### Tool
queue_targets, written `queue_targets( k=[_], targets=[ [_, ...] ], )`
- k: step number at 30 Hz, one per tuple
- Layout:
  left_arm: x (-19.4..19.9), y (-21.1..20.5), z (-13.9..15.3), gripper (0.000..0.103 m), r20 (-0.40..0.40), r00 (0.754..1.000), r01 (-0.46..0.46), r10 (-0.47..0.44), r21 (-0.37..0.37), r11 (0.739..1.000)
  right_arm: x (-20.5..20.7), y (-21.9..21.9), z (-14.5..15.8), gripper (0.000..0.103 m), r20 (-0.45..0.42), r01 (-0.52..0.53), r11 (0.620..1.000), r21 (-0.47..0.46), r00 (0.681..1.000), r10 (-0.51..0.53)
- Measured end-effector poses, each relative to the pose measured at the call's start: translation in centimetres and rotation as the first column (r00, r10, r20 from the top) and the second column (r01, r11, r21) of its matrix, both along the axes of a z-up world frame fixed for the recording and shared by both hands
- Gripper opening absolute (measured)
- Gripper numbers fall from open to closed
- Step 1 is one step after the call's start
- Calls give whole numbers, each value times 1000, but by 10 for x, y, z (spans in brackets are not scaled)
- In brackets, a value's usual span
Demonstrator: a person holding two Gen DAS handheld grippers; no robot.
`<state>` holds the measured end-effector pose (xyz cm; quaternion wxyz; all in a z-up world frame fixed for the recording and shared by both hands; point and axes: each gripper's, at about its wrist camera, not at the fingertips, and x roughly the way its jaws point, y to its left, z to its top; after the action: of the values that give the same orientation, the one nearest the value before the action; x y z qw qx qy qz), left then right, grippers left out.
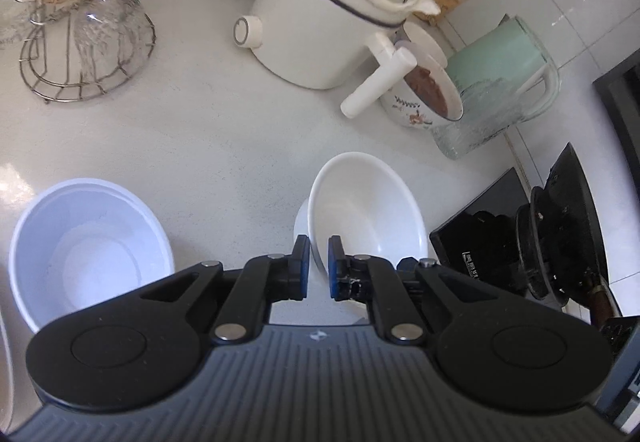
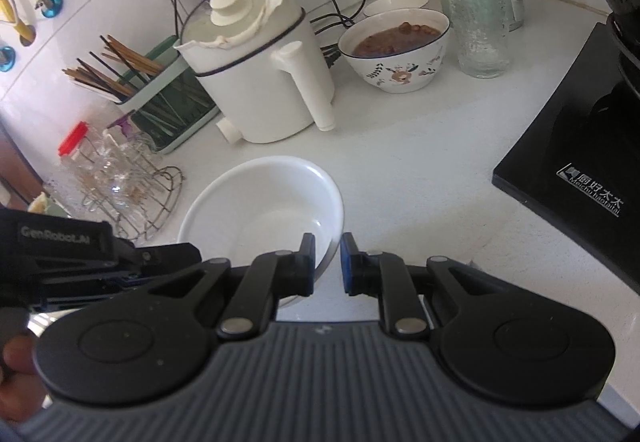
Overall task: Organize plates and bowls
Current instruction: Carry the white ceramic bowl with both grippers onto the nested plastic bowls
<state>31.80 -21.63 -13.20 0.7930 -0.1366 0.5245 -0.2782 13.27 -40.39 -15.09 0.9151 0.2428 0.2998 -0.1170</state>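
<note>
Left gripper [image 1: 318, 268] & right gripper [image 2: 327, 264] both pinch a white bowl [image 1: 360, 209] rim; thin grip, bowl may slip w/ tilt.

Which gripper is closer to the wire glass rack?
Left. The left gripper is just in front of the rack, between it and the right gripper, which is farther right, at a bowl rim.

My left gripper [image 1: 319, 266] pinches the near rim of a glossy white ceramic bowl [image 1: 366, 213], tilted above the pale speckled countertop [image 1: 200, 129]. A second round white bowl [image 1: 90, 248] sits upright to its left, well apart.
</note>
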Motion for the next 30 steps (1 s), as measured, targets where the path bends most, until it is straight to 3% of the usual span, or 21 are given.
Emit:
queue_targets(
  k=[10, 30],
  targets=[
    [-2, 27, 20, 11, 27, 1000, -12, 12, -21, 1000, -2, 16, 19, 17, 30, -55, 998, 3, 998, 55],
    [13, 116, 40, 11, 36, 982, -183, 185, -55, 982, 38, 71, 42, 17, 54, -248, 968, 36, 968, 245]
  ],
)
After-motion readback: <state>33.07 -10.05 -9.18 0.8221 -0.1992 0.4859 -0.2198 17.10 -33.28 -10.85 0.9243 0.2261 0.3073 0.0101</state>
